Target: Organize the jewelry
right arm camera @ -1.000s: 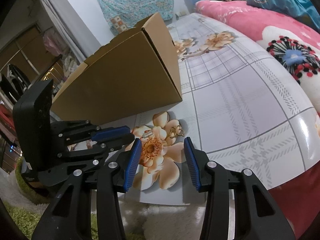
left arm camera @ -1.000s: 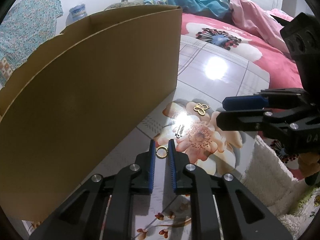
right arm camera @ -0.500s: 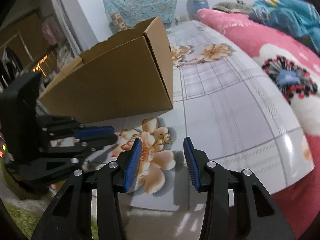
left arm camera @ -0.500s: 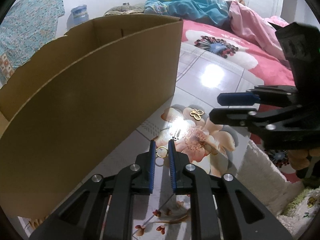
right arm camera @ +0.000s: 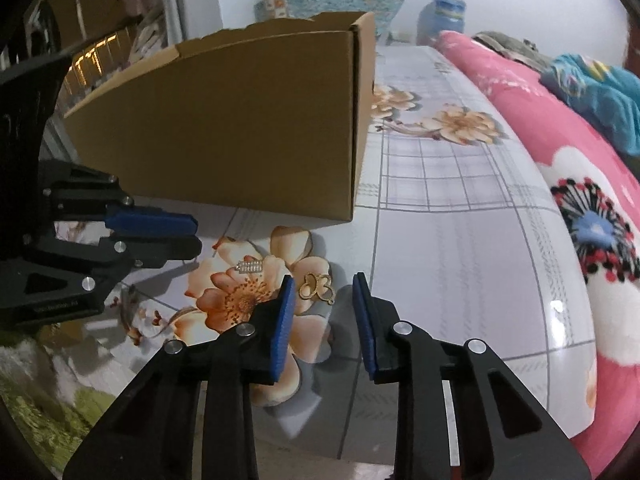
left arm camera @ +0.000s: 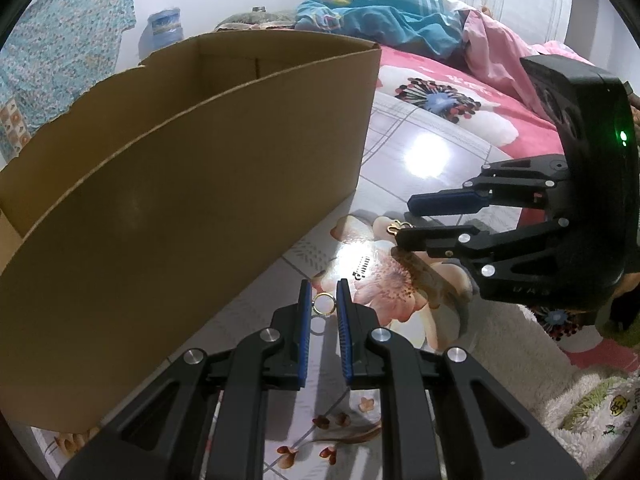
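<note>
Lying flat, butterfly pendant (right arm camera: 317, 288) sits before closing right gripper (right arm camera: 324, 286).

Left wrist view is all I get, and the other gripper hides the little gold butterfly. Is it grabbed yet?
Observer: Not yet. The gold butterfly lies flat on the table, between the right gripper's closing jaws, nearer one pad, with neither pad pressing on it.
Operator: Is the sparkly bar in there too?
Observer: No. The sparkly bar lies outside the fingers, on the printed flower, apart from the butterfly.
</note>
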`<state>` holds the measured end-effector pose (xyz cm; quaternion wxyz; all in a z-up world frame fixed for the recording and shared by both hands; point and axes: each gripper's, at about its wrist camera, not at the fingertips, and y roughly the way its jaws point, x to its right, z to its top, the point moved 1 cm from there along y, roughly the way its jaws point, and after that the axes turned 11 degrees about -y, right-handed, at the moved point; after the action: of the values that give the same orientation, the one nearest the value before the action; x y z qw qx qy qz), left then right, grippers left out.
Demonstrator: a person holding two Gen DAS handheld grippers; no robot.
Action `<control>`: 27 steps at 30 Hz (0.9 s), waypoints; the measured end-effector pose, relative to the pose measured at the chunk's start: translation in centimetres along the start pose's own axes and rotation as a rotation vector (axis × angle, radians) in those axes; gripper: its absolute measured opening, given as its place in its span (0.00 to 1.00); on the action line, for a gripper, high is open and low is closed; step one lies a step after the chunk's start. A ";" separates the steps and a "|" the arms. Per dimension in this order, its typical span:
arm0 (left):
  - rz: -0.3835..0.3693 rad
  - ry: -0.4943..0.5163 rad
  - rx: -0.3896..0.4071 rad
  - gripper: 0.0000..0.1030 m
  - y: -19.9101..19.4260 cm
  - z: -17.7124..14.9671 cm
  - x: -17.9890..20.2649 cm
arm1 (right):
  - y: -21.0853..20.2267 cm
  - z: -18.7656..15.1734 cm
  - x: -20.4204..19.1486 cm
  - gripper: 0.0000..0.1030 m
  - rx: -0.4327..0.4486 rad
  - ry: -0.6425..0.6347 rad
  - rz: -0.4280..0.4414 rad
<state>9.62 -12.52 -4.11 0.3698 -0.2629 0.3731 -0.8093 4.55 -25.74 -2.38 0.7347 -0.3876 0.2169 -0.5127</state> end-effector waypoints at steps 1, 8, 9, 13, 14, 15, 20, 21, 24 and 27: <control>-0.001 0.000 -0.002 0.12 0.0 0.0 0.0 | 0.0 0.0 -0.2 0.25 -0.001 -0.009 -0.003; -0.002 0.000 -0.002 0.11 0.1 0.0 -0.1 | 0.2 0.3 -0.7 0.13 -0.001 -0.038 -0.004; -0.001 0.001 -0.002 0.12 0.1 0.0 0.0 | 0.2 0.3 -0.7 0.13 0.000 -0.033 -0.002; 0.000 0.000 -0.002 0.12 0.1 0.0 -0.1 | 0.3 0.4 -0.2 0.03 0.003 -0.004 0.010; 0.000 -0.002 -0.001 0.12 0.1 0.0 -0.2 | 0.2 0.3 -0.2 0.03 0.002 0.002 0.014; 0.000 -0.002 0.000 0.12 0.1 0.0 -0.2 | 0.2 0.3 -0.1 0.03 0.002 0.008 0.016; 0.002 -0.002 0.000 0.12 0.1 0.0 -0.1 | 0.1 0.3 -0.2 0.03 -0.009 0.013 0.029; 0.003 -0.001 0.001 0.12 0.1 0.1 -0.1 | 0.0 0.4 -0.2 0.03 -0.006 0.017 0.025; 0.002 -0.001 0.001 0.12 0.1 0.0 -0.1 | -0.4 0.3 0.1 0.03 -0.003 0.040 0.000; 0.002 0.000 0.003 0.12 0.1 0.0 -0.2 | -0.1 0.2 0.5 0.03 -0.025 0.060 -0.023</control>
<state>9.74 -12.43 -4.18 0.3711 -0.2621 0.3722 -0.8094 4.81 -26.16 -2.15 0.7170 -0.3839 0.2406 -0.5298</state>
